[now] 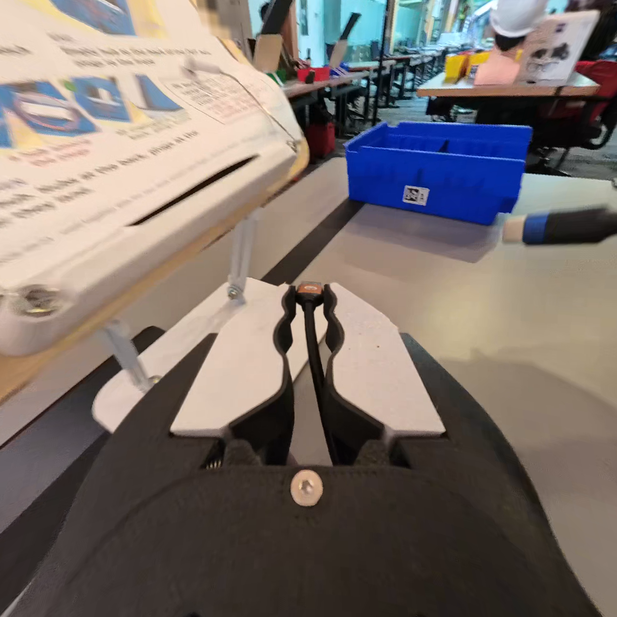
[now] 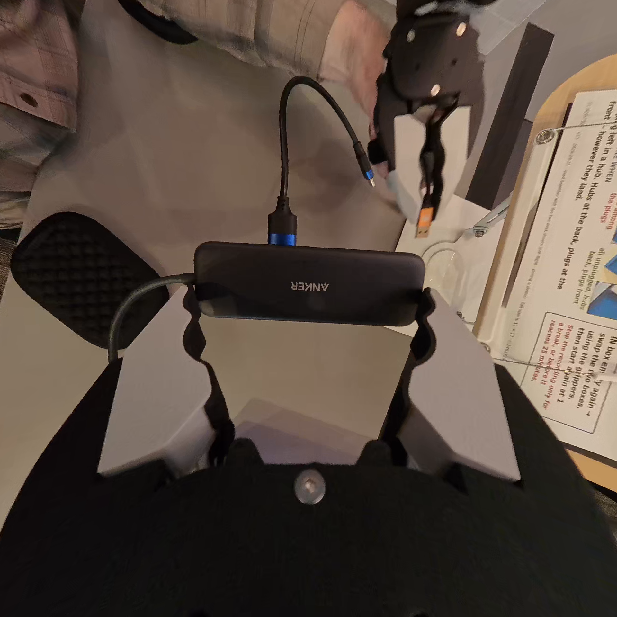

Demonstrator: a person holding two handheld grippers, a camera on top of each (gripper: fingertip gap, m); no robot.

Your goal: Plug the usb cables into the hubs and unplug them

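A dark hub (image 2: 309, 289) is clamped by its short ends between the tips of the right gripper (image 2: 309, 305), above the grey table (image 2: 200, 160). A blue-collared plug (image 2: 282, 230) is seated in the hub's far edge, and its black cable (image 2: 283, 133) is looped up to a free small connector. Farther right, an orange plug (image 1: 310, 289) is pinched at the tips of the left gripper (image 1: 309, 293), its cord run back between the fingers. Beyond it, a blue bin (image 1: 437, 170) is set on the table, beside a tilted instruction board (image 1: 133, 133).
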